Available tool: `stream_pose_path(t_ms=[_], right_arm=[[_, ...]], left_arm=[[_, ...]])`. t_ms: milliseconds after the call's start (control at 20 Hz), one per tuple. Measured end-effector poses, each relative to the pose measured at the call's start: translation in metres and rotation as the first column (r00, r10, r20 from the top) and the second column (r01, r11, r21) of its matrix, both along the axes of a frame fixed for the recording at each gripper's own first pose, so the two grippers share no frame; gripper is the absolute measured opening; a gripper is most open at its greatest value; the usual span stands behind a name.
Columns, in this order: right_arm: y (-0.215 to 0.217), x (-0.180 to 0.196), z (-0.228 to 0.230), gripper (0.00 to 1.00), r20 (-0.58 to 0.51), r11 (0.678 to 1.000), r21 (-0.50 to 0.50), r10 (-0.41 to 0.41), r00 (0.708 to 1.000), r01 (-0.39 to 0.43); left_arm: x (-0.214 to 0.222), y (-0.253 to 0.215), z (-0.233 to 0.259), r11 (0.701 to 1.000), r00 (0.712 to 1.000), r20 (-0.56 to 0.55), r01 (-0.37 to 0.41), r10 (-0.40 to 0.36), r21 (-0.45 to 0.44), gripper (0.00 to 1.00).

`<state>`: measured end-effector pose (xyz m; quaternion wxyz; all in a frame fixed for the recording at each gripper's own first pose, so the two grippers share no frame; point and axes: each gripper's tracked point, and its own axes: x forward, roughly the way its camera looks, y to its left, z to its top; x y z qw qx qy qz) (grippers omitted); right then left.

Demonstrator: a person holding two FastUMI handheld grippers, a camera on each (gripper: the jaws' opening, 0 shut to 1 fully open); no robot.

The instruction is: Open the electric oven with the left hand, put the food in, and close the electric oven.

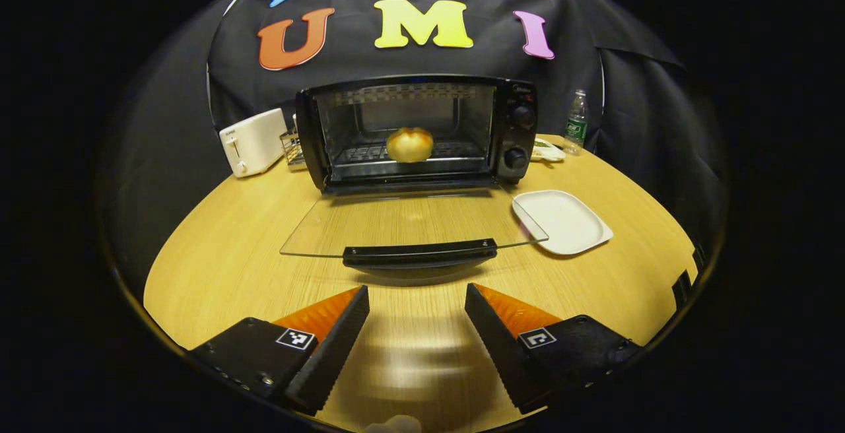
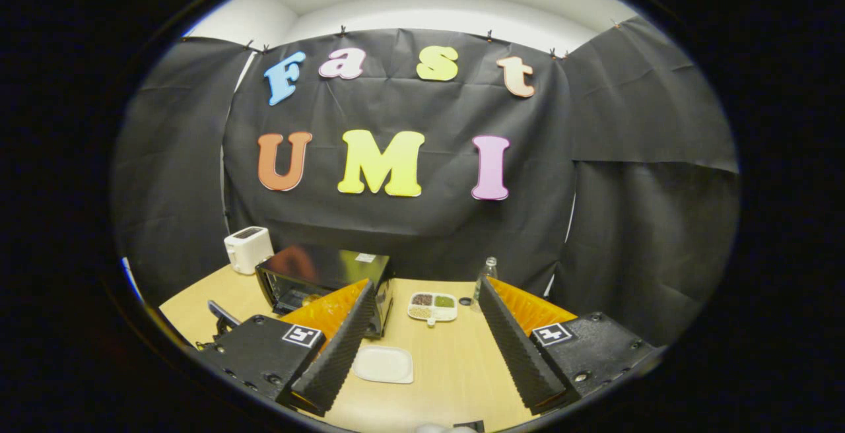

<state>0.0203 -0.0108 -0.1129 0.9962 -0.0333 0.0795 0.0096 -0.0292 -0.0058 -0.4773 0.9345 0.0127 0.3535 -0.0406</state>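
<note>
The black electric oven [image 1: 422, 133] stands at the back of the round wooden table [image 1: 218, 241], and its glass door [image 1: 409, 225] lies folded down flat. A golden bread roll [image 1: 410, 144] rests on the rack inside. My left gripper [image 1: 416, 301] is open just in front of the door's black handle [image 1: 420, 253], holding nothing. In the right gripper view, my right gripper [image 2: 422, 331] is open and empty, raised above the table to the right of the oven [image 2: 323, 281].
A white toaster [image 1: 253, 141] stands left of the oven. An empty white square plate [image 1: 561, 220] lies to the right of the door, also seen as the plate [image 2: 383, 364] below the right gripper. A water bottle [image 1: 576, 121] and a divided snack dish [image 2: 432, 306] sit farther back.
</note>
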Motion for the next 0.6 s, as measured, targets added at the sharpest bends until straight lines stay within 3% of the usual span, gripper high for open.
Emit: stream_pose_path(t_ms=[250, 600], right_arm=[[-0.008, 0.003, -0.004, 0.97, -0.02, 1.0, -0.012, -0.013, 1.0, 0.012], [-0.005, 0.012, -0.009, 0.97, -0.044, 1.0, 0.012, -0.008, 0.999, 0.008]], left_arm=[[0.017, 0.002, -0.027, 1.0, 0.999, -0.051, -0.017, 0.017, 0.008, 0.96], [0.026, -0.001, -0.023, 1.0, 0.999, -0.046, -0.015, 0.015, 0.008, 0.95]])
